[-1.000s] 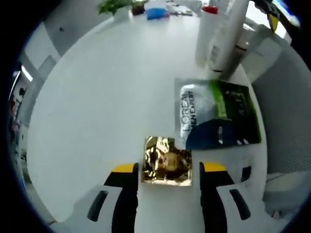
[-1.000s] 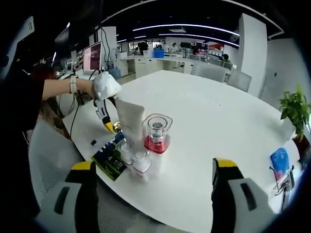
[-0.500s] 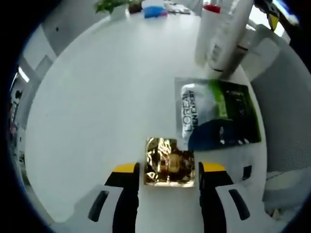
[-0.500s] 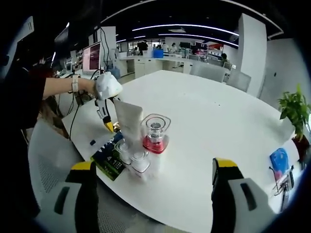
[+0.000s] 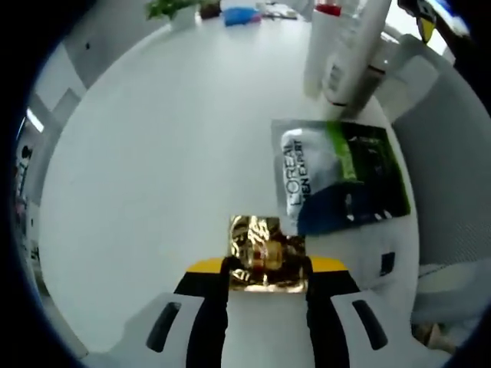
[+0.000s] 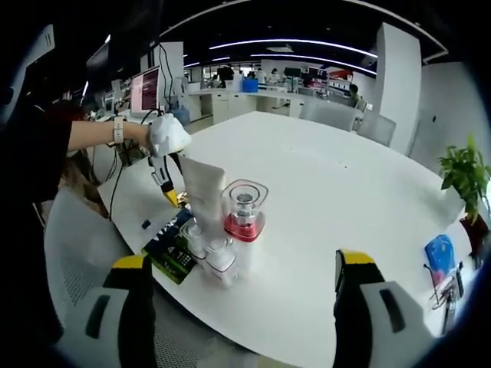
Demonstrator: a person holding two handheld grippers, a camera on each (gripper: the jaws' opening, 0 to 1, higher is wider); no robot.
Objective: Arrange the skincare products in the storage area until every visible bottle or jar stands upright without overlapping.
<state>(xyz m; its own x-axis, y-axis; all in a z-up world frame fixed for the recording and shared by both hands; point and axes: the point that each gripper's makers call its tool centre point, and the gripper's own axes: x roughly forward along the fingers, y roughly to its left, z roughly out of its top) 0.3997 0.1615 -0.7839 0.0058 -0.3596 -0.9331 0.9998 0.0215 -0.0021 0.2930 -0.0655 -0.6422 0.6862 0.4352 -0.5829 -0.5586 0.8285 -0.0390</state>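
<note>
The left gripper [image 5: 265, 268] is closing its yellow-tipped jaws on a gold foil sachet [image 5: 265, 253] that is lying flat on the white desk [image 5: 153, 169], near the edge closest to the person. Both jaw tips appear to be touching the sachet's sides, though the fisheye blur is making firm contact hard to confirm. Just beside the sachet, a green and blue flat packet [image 5: 341, 180] is lying at the desk's edge. Beyond it, a white tube [image 6: 205, 192], a clear-capped bottle with a red base [image 6: 244, 218] and small clear-lidded jars [image 6: 211, 253] are standing clustered together. The right gripper [image 6: 242, 307] is hovering with its jaws spread wide, grasping nothing, well apart from the cluster.
</note>
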